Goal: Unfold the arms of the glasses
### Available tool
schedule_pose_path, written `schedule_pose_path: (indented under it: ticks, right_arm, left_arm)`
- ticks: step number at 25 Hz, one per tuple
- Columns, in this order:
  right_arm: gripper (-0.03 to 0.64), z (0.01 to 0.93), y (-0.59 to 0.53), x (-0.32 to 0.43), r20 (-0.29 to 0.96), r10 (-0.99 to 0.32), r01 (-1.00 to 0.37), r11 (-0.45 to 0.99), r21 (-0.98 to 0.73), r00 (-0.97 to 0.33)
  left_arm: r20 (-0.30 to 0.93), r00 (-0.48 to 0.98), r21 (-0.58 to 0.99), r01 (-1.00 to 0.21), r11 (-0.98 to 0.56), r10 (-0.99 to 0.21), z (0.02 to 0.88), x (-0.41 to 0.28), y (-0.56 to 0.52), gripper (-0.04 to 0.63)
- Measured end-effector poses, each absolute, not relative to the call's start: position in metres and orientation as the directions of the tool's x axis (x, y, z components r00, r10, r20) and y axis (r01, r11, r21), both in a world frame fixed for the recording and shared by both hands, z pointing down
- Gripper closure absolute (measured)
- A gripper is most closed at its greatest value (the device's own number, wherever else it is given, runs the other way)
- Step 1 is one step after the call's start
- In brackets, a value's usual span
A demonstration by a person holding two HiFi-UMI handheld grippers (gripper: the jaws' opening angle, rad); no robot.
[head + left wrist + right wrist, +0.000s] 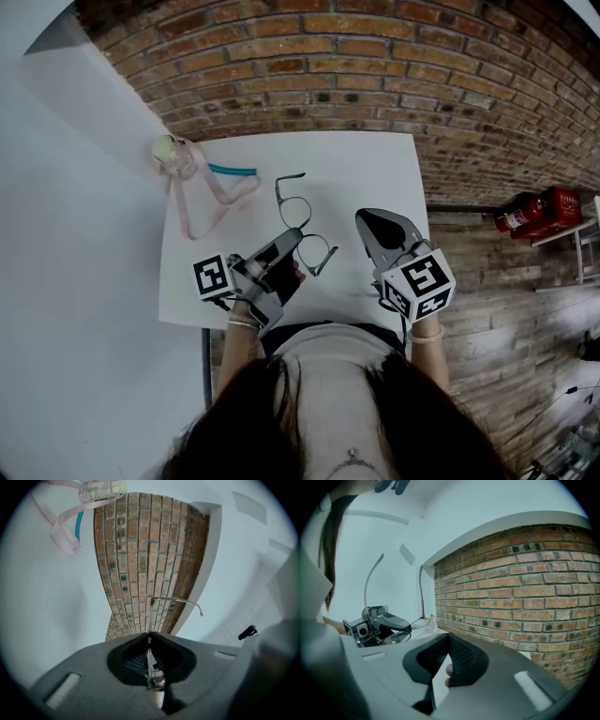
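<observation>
table near edge: left gripper pinched shut on glasses rim | right gripper closed, empty, just right of frame | glasses mid-table, long axis near-right to far-left, left of the free right gripper's tips

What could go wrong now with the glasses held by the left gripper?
1. The left gripper is shut on the thin edge of the glasses; a hard squeeze may bend them, or they may slip.
2. The right gripper is shut and empty, so it cannot catch them.
</observation>
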State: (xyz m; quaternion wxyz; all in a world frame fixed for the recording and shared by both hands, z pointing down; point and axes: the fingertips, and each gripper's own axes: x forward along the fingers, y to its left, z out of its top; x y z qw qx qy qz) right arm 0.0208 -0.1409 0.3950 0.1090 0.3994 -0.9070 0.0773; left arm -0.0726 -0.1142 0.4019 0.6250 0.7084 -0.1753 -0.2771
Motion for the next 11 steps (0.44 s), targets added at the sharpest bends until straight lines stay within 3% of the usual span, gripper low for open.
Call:
schedule_pose_path:
  ticks: [11]
  right_arm:
    - [0.611,0.3964,-0.1402,0.0204,0.267,-0.702,-0.737,0.673,-0.054,-0.660]
  left_arm:
    - [-0.172,0.785,0.983,0.101,-0.151,-0.596,0.4043,-0.0717,-0.1145,0.571]
